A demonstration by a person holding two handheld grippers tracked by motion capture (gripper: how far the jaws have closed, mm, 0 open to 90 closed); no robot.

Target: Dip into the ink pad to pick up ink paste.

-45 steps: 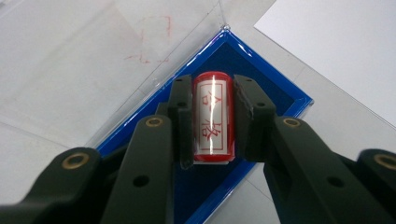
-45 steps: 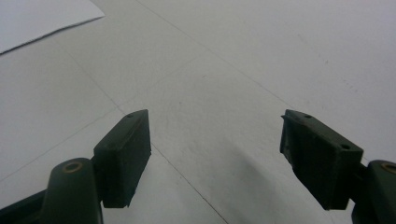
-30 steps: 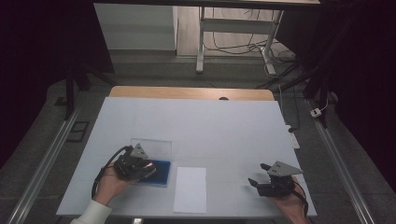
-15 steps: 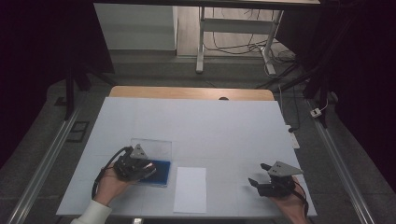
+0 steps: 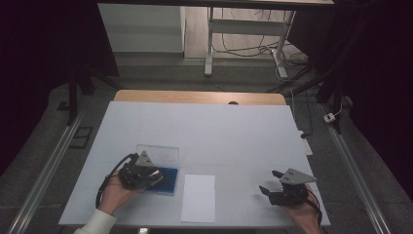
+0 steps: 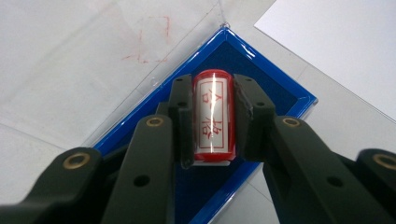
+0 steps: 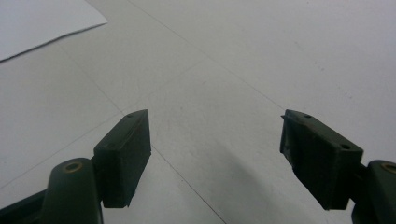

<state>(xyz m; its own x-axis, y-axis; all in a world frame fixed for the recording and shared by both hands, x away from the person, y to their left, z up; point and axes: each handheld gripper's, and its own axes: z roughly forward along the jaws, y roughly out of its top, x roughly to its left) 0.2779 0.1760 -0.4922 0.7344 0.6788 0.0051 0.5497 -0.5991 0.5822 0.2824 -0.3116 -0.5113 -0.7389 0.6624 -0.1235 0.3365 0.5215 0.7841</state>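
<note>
your work surface is a white table (image 5: 209, 131) with a wooden strip (image 5: 195, 96) along its 12 o'clock edge. at 6 o'clock you have a white sheet of paper (image 5: 198, 197) lying flat. just beside it, toward 9 o'clock, a blue tray (image 5: 168, 180) rests on the table, its clear lid (image 5: 163, 153) standing open at its 12 o'clock side.

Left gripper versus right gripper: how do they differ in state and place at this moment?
The left gripper is shut on a red stamp over the blue ink pad; the right gripper is open with nothing between its jaws. The left one sits left of the paper, the right one to its right, over bare table. Both have black jaws.
</note>
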